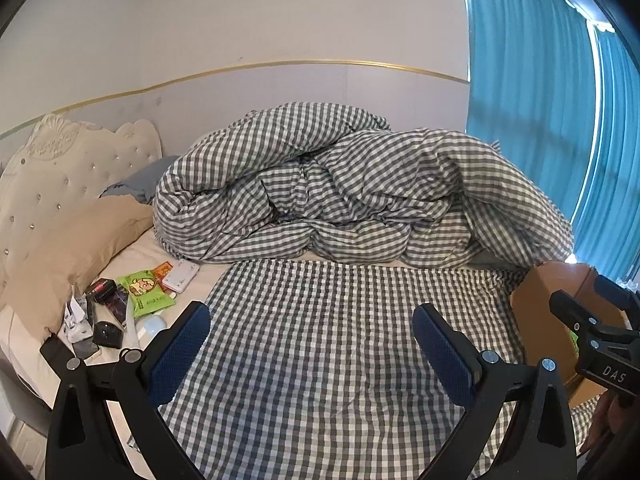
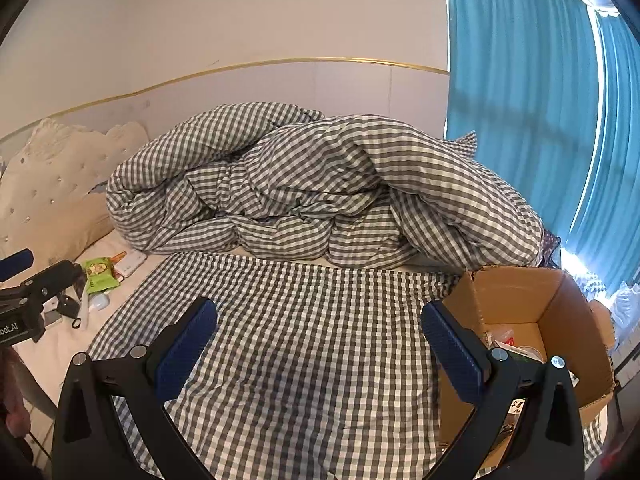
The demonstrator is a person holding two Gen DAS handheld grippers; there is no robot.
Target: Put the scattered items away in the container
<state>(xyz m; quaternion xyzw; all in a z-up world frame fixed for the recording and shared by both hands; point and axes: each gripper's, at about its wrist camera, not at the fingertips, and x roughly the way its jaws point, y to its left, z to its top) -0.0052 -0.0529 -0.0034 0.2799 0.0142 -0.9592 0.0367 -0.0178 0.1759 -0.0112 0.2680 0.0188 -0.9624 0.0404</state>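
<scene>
Left wrist: clutter [image 1: 132, 304] beside pillow [image 1: 76, 248]; both grippers' fingers spread (empty).

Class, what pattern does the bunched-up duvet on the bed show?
The duvet shows a grey-and-white gingham check, clearest in the right wrist view.

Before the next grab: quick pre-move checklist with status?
1. Left gripper open, nothing held: ok.
2. Right gripper open, nothing held: ok.
3. Box open on top, room inside: ok; a few things already lie at the bottom.
4. Targets in view: ok; green packet, white case and black mouse lie by the pillow.
5. Pile in the left gripper's line: not ok; it sits off to the left of the fingers.
6. Items hidden under the duvet: cannot tell.
</scene>
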